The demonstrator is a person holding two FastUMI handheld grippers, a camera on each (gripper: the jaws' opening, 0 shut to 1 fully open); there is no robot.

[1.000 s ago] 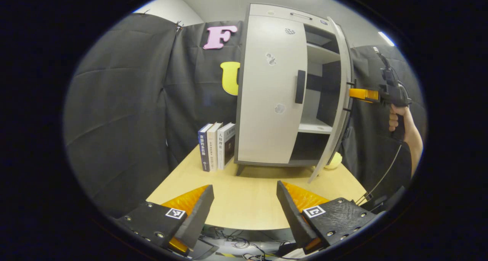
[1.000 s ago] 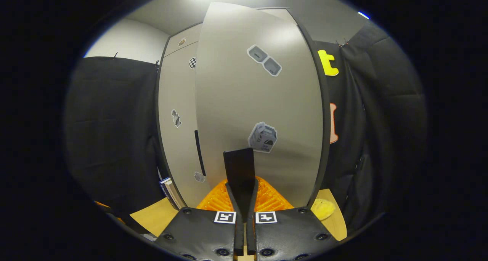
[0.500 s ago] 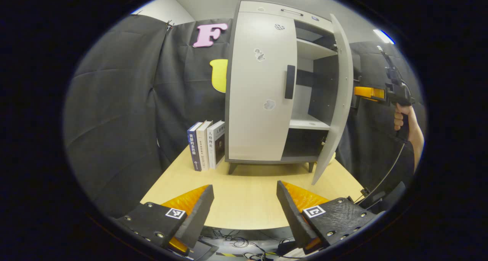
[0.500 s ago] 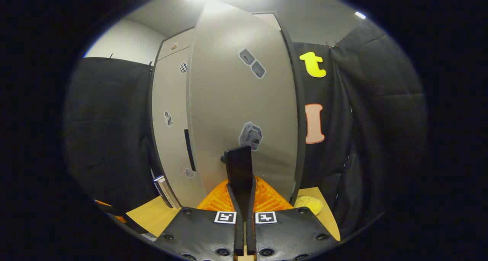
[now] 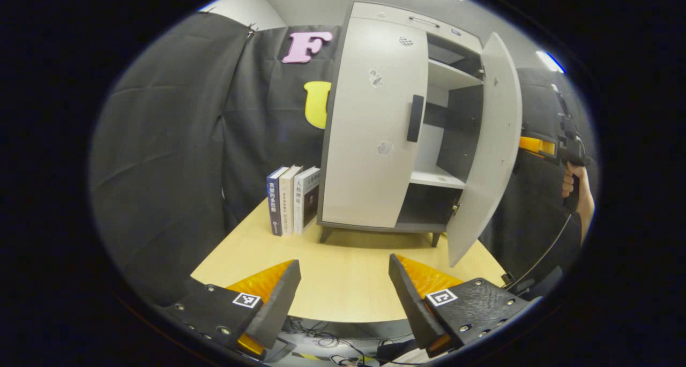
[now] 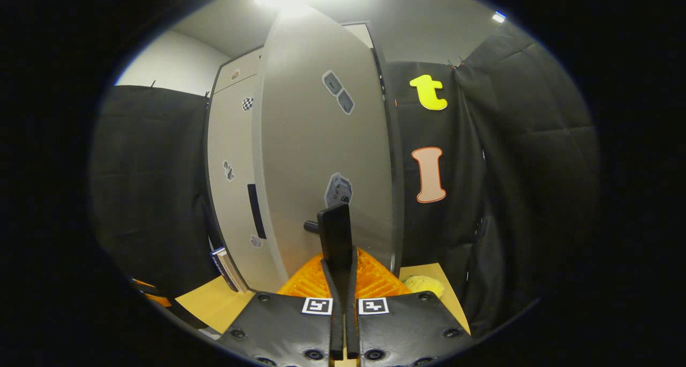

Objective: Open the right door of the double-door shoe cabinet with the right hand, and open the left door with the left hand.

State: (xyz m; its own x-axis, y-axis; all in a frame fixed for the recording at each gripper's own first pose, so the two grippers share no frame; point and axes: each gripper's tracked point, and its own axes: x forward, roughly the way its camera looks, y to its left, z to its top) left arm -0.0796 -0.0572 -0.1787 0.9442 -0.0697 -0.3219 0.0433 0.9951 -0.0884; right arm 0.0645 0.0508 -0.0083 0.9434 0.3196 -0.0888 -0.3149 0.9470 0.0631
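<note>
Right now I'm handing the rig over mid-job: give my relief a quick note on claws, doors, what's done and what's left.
Right claw: shut on the right door's handle, door swung well open.
Left claw: open, holding nothing, low over the table in front of the cabinet.
Left door: closed, handle untouched.
Done: right door.
Left: release it, then pull the left door open with the left claw.

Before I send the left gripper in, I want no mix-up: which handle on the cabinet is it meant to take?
Find the tall pale shoe cabinet on the wooden table. Its left door is shut, with books beside it. The left door's handle is the dark upright bar by that door's inner edge; the right door stands swung open.
</note>
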